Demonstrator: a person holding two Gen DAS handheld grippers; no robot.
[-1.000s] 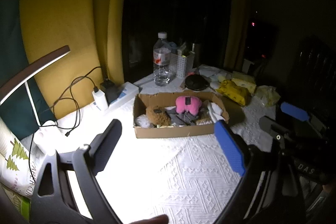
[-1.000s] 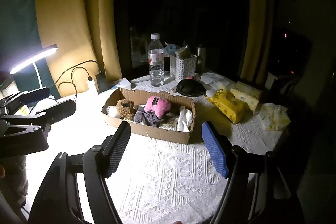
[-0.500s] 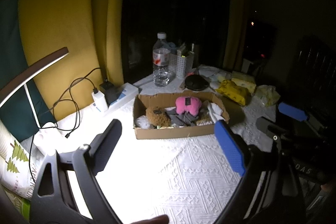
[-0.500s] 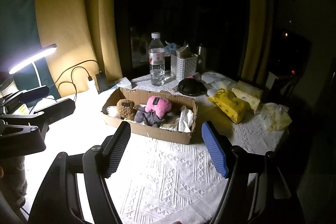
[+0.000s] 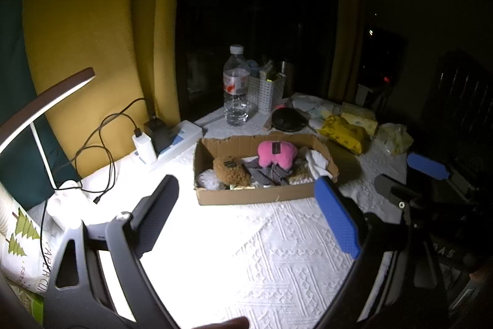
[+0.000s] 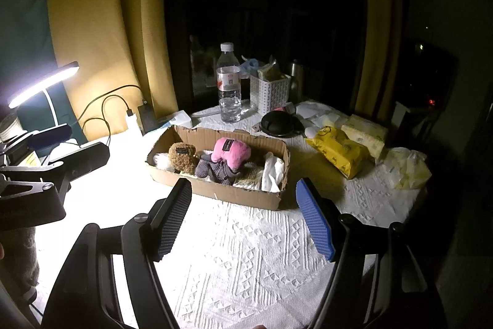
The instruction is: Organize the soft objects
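A shallow cardboard box [image 5: 262, 196] [image 6: 222, 191] sits mid-table on the white cloth. Inside lie a pink plush [image 5: 275, 151] [image 6: 231, 151], a brown fuzzy plush [image 5: 229, 171] [image 6: 182, 155], a grey dotted plush [image 6: 215, 170] [image 5: 268, 174] and white cloth pieces [image 6: 272, 171]. My left gripper [image 5: 246, 211] hovers open in front of the box, nothing between its fingers. My right gripper [image 6: 243, 215] also stands open and empty just short of the box's near wall. In the left wrist view the right gripper [image 5: 409, 174] shows at the right; the left gripper [image 6: 67, 141] appears at the left of the right wrist view.
Behind the box stand a water bottle [image 6: 228, 88], a white perforated basket [image 6: 269, 93] and a black round case [image 6: 279, 124]. Yellow packets [image 6: 339, 151] and tissue packs lie at the right. A lit desk lamp [image 6: 43, 85], a power strip [image 5: 172, 144] and cables occupy the left.
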